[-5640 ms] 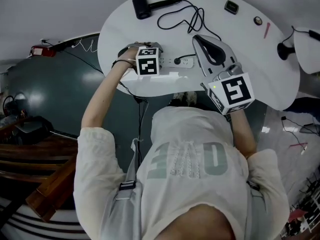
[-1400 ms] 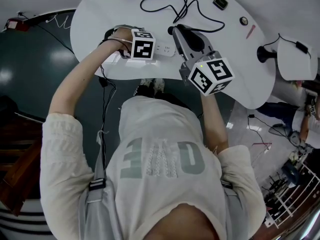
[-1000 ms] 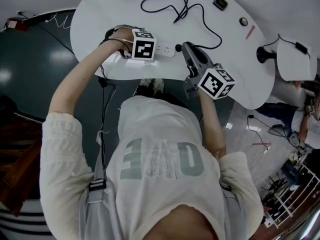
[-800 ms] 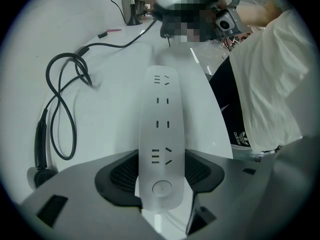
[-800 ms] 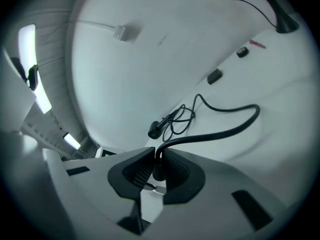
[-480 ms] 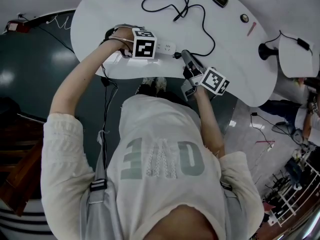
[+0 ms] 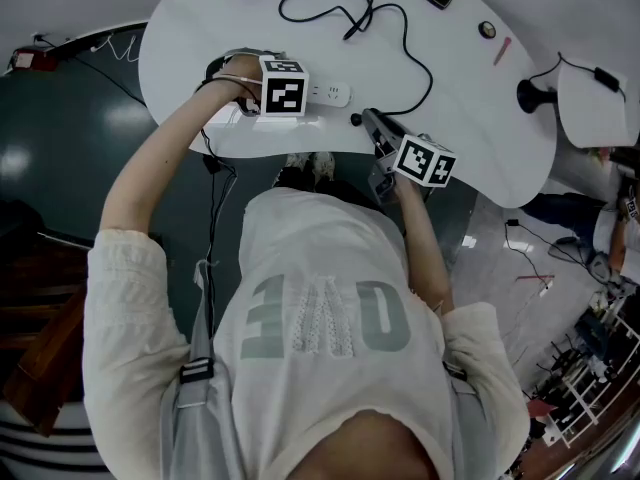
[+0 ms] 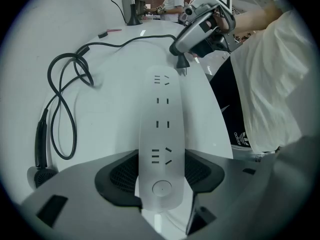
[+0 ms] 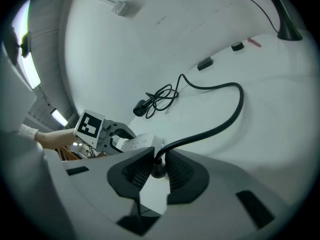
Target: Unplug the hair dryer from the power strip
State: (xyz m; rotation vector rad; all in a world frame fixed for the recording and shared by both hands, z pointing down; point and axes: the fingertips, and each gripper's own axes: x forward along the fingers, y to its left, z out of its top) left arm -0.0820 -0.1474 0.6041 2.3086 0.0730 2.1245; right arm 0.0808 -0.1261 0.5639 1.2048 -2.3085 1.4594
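Plug (image 8: 179, 61) sits clear of power strip (image 8: 161, 109), pinched in right gripper (image 9: 157, 175); left gripper (image 8: 161, 173) clamps strip. Only set-down likely remains.

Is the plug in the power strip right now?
No, the right gripper holds the plug clear of the power strip, whose sockets all show empty.

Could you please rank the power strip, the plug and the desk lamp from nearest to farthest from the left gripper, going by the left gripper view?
1. Power strip: clamped between its jaws, centre.
2. Plug: just past the strip's far end, out of its socket.
3. Desk lamp: farthest back, top of the view.
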